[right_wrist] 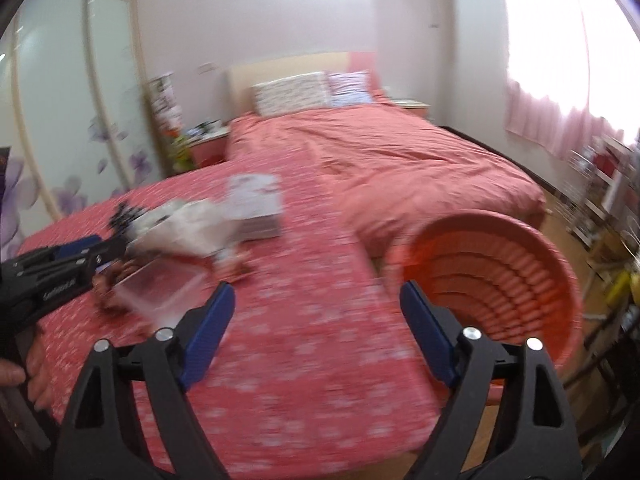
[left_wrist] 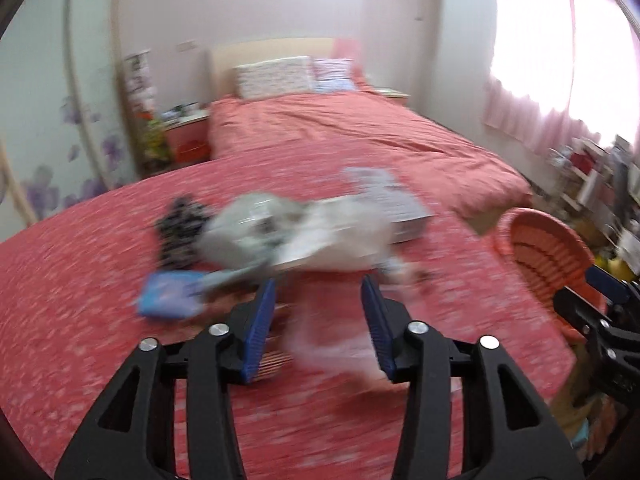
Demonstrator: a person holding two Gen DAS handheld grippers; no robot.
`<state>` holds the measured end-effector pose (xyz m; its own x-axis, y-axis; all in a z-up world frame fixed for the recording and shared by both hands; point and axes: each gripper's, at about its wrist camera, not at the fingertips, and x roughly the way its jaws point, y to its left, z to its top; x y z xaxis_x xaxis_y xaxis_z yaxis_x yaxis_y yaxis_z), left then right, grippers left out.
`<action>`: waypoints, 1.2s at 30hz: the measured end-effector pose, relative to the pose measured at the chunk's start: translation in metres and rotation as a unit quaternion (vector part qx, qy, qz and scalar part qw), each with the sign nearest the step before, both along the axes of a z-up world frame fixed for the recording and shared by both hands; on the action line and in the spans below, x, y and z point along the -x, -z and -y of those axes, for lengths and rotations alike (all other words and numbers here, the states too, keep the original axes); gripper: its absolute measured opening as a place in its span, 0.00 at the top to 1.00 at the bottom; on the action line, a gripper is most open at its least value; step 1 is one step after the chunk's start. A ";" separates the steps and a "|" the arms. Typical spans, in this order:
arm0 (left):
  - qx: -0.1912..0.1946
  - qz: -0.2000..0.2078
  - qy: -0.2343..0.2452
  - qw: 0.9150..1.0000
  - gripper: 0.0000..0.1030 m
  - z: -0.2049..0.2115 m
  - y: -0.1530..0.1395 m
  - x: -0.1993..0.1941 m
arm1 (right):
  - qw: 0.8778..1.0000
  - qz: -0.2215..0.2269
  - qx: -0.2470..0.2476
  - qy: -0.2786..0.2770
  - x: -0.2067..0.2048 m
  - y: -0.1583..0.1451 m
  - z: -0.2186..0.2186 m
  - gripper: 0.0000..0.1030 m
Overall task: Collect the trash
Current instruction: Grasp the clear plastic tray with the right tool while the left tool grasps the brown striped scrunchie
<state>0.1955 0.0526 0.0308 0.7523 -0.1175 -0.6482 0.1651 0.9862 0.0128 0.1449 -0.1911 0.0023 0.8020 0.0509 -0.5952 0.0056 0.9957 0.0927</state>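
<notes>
Both tongs, left and right, were released, nothing gripped. Trash pile lay on the bed, orange basket beside it. Looked light, crinkly, soft; pinch a bunched fold.

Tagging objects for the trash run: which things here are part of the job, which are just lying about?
Job:
- crumpled bags and wrappers
- clear plastic sheet
- blue packet
- orange basket, likely the bin
- left gripper, right gripper, both empty

Lying about:
- pillows
- box
- nightstand
- shelf clutter
</notes>
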 end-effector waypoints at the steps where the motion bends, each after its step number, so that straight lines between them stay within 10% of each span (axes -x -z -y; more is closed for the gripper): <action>1: 0.000 0.001 -0.011 1.000 0.51 -0.010 0.001 0.002 | 1.000 -0.003 0.001 -0.012 -0.002 0.002 -0.015 0.25; 16: 0.024 -0.019 -0.109 0.994 0.51 -0.120 0.029 0.012 | 0.996 -0.078 -0.004 -0.034 -0.064 0.040 -0.106 0.60; 23: 0.027 -0.019 -0.085 0.996 0.51 -0.111 0.034 0.013 | 0.991 -0.130 -0.005 -0.030 -0.075 0.062 -0.105 0.86; 36: 0.040 -0.046 -0.041 0.997 0.51 -0.079 0.046 0.001 | 0.995 -0.092 -0.033 -0.026 -0.062 0.044 -0.095 0.95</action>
